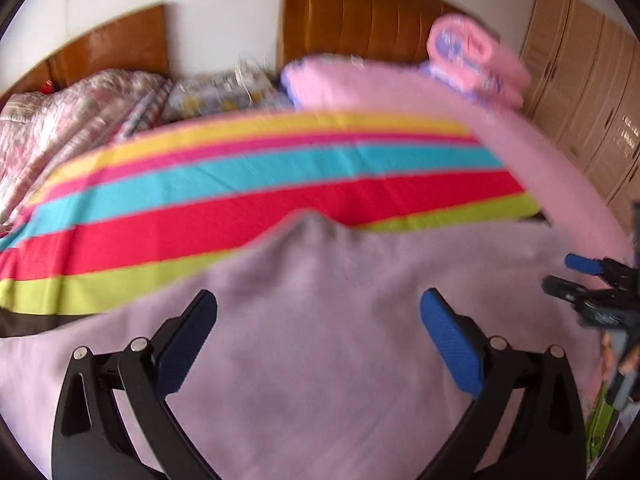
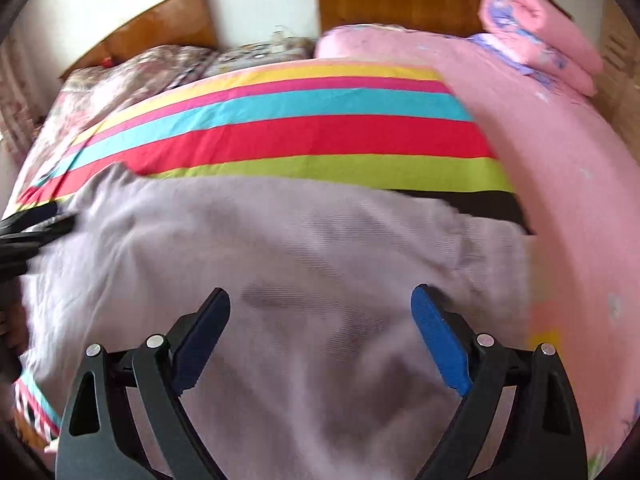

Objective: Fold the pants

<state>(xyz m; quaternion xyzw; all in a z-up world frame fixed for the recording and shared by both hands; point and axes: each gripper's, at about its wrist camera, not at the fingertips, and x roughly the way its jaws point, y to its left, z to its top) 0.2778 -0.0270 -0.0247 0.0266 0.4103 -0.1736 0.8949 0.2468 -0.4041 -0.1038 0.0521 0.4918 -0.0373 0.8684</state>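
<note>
In the left wrist view, we see our left claw (image 1: 318, 300) with its two fingers wide apart and nothing between the blue pads; it hangs over the pale lilac pants (image 1: 320, 360), which lie spread on the near part of the bed. Beyond the pants lies a striped blanket (image 1: 260, 184) in yellow, pink, blue, red and green. A pink sheet (image 1: 560, 176) covers the right side, with a rolled pink quilt (image 1: 476, 60) far right near the wooden headboard (image 1: 360, 12). The right claw (image 1: 576, 276) shows at the right edge, its fingers apart.

In the right wrist view, the right claw (image 2: 320, 300) stands wide apart above the pants (image 2: 280, 260), holding nothing. The picture is blurred. The left claw (image 2: 44, 220) shows at the left edge, by the pants' far left corner; whether it touches the cloth we cannot tell.
</note>
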